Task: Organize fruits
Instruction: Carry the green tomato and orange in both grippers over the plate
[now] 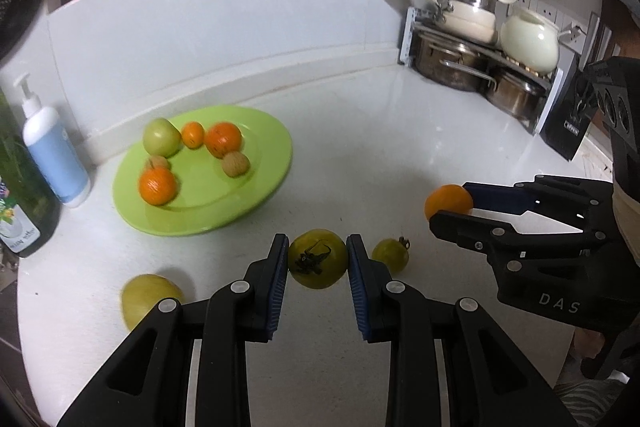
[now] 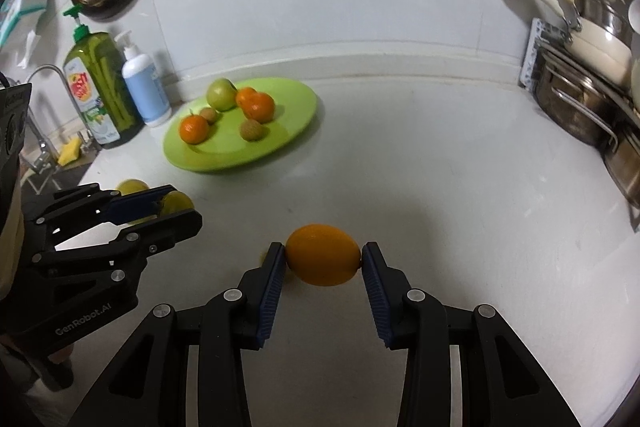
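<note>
My left gripper (image 1: 318,259) is shut on a yellow-green tomato (image 1: 318,259) with a dark stem, just above the white counter. My right gripper (image 2: 324,255) is shut on an orange fruit (image 2: 324,255); it also shows in the left wrist view (image 1: 448,203). A lime-green plate (image 1: 248,187) at the back left holds a green apple (image 1: 161,137), three oranges and two small brownish fruits. A second small yellow-green tomato (image 1: 391,254) lies right of the held one. A yellow fruit (image 1: 148,297) lies on the counter at the lower left.
A blue-and-white pump bottle (image 1: 54,155) and a green dish-soap bottle (image 2: 100,87) stand left of the plate. A rack of pots and pans (image 1: 480,59) fills the back right corner. A sink tap (image 2: 44,115) is at the far left.
</note>
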The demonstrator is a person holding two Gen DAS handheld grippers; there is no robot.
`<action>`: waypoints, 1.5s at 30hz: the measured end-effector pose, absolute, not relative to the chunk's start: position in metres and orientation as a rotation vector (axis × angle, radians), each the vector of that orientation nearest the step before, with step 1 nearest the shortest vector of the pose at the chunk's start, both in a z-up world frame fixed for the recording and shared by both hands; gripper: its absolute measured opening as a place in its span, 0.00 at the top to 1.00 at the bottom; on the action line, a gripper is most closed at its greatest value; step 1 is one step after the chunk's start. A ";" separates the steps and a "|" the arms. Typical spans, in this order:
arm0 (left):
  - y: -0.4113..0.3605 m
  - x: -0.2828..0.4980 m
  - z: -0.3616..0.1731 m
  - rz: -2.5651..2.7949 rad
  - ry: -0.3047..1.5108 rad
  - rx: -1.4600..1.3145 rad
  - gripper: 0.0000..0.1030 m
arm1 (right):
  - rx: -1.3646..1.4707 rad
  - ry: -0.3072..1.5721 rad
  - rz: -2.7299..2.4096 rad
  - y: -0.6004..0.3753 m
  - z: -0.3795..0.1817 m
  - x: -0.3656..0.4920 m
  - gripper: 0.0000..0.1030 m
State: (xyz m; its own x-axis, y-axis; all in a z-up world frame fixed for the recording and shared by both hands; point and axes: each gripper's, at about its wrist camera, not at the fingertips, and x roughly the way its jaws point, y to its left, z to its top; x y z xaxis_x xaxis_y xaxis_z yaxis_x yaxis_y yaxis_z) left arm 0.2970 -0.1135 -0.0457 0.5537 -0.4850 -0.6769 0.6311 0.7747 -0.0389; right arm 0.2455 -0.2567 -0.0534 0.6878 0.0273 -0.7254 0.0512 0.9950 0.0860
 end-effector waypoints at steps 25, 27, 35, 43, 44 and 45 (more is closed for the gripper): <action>-0.089 0.371 -0.008 -0.555 0.661 0.202 0.72 | -0.015 0.705 0.180 -0.223 -0.007 0.338 0.61; -0.090 0.388 -0.011 -0.551 0.684 0.201 0.71 | -0.026 0.710 0.187 -0.221 -0.008 0.351 0.61; -0.093 0.444 -0.025 -0.534 0.762 0.195 0.71 | -0.034 0.745 0.215 -0.222 -0.012 0.413 0.61; -0.100 0.474 -0.043 -0.526 0.808 0.256 0.72 | -0.047 0.797 0.214 -0.222 -0.033 0.468 0.61; -0.101 0.477 -0.046 -0.526 0.813 0.263 0.71 | -0.045 0.802 0.216 -0.221 -0.036 0.472 0.61; -0.101 0.479 -0.047 -0.525 0.818 0.268 0.71 | -0.042 0.812 0.219 -0.221 -0.039 0.478 0.61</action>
